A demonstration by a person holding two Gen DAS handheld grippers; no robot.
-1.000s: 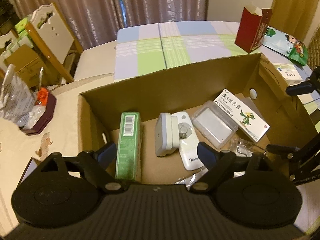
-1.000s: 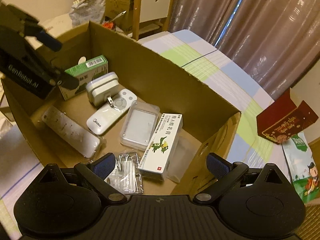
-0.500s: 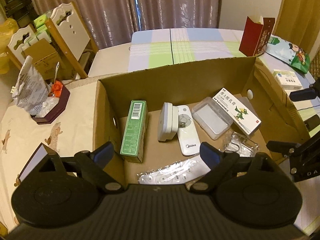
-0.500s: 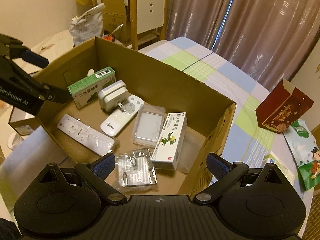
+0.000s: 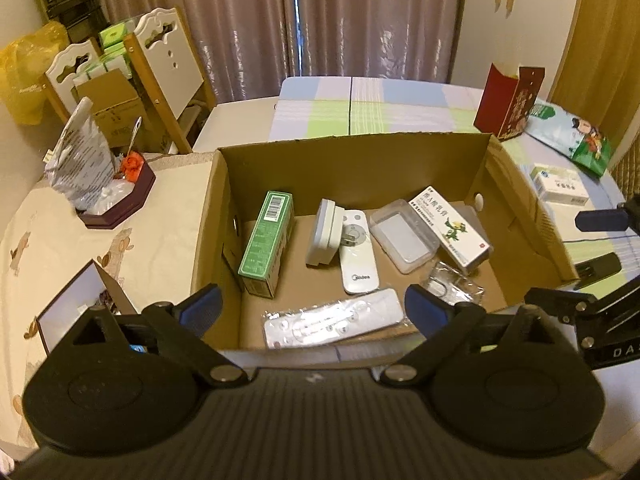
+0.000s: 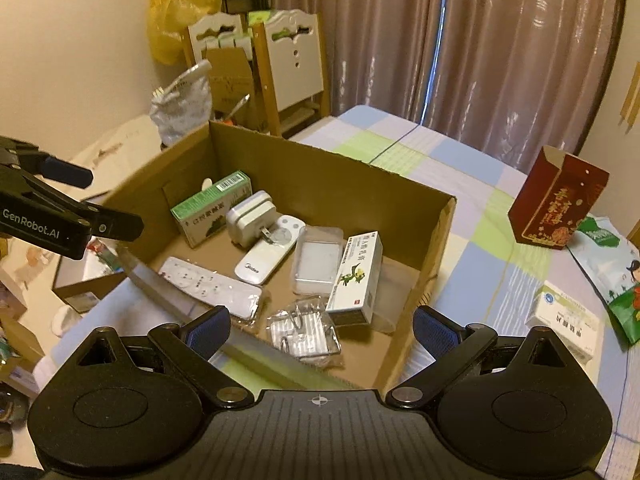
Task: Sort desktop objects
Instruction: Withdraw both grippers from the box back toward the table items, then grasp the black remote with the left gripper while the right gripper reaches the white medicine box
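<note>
An open cardboard box holds a green carton, a white plug adapter, a white Midea remote, a clear plastic case, a white medicine box, a wrapped white remote and a clear packet. My left gripper and right gripper are open and empty, held above the box's near edge.
On the checked tablecloth right of the box stand a red paper bag, a green snack bag and a small white box. A dark tray with bags sits left. Chairs stand behind.
Both grippers have drawn back and up from the box, so the whole box and more of the room show. The wrapped white remote now lies in view at the box's near side.
</note>
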